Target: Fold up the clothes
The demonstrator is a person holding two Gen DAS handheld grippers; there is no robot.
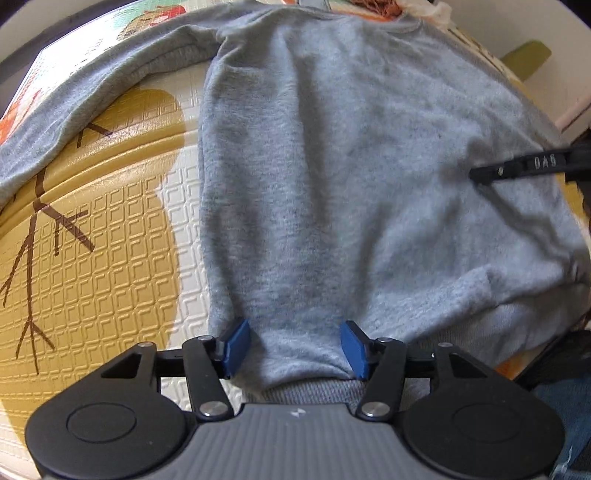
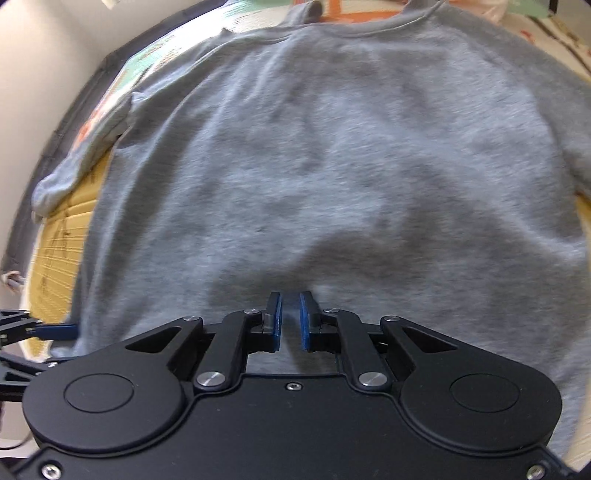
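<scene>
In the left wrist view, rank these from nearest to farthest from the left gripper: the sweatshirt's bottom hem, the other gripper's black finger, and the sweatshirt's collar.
From the left gripper:
1. Bottom hem, directly under its open blue pads.
2. Right gripper's black finger, at the right edge, over the sweatshirt body.
3. Collar, at the top, farthest.

Grey sweatshirt spread flat on mat, collar far, hem near, left sleeve stretched out left.
</scene>
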